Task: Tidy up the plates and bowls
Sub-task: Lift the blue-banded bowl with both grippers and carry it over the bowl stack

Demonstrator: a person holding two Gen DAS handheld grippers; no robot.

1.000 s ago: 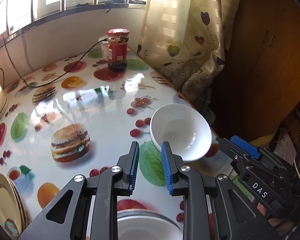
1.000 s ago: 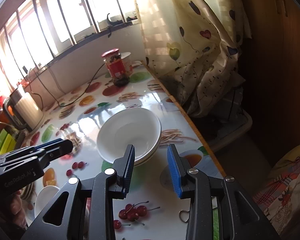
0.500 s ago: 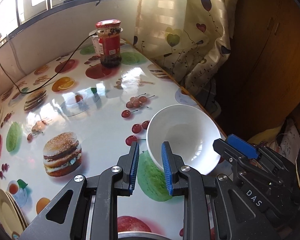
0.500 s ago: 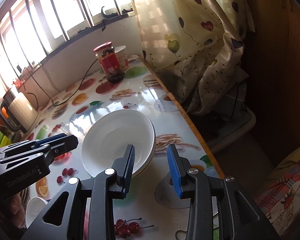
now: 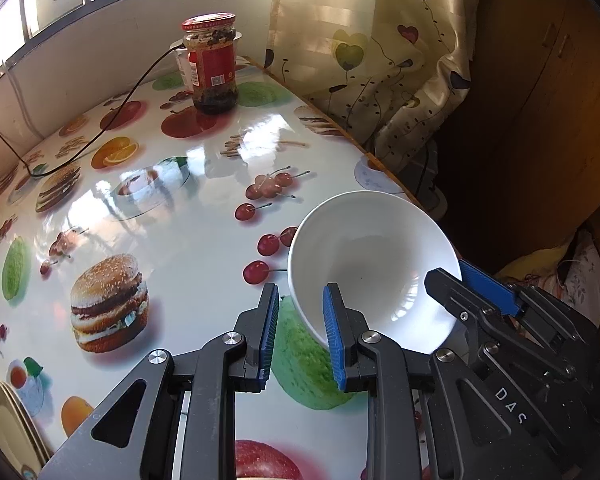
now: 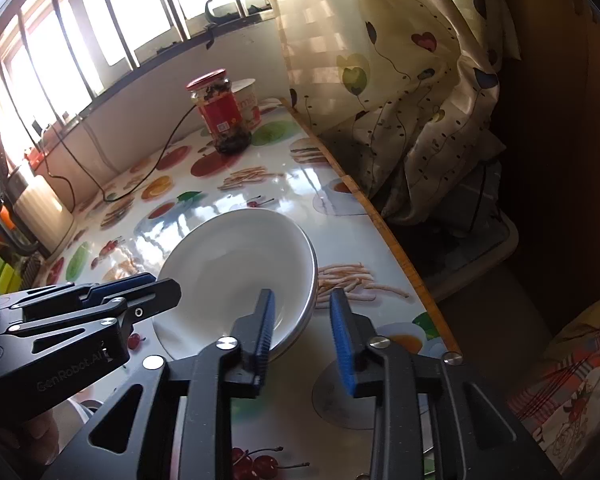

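A white bowl (image 5: 374, 264) sits near the table's right edge; in the right wrist view (image 6: 236, 268) it appears stacked on a second bowl. My left gripper (image 5: 300, 328) is open, its fingers astride the bowl's near-left rim. My right gripper (image 6: 304, 332) is open, astride the bowl's near-right rim. Neither pair of pads is closed on the rim. Each gripper shows in the other's view: the right one (image 5: 484, 292), the left one (image 6: 100, 300).
A red-lidded jar (image 5: 212, 64) and a white tub (image 6: 248, 102) stand at the far end with a black cable (image 5: 112, 120). Yellowish plates (image 5: 8, 424) lie at the near left. A curtain (image 5: 380, 60) hangs past the table's right edge (image 6: 396, 248).
Both grippers have moved forward to the bowl, so that each pair of fingers now straddles its rim. The bowl has not visibly moved on the table.
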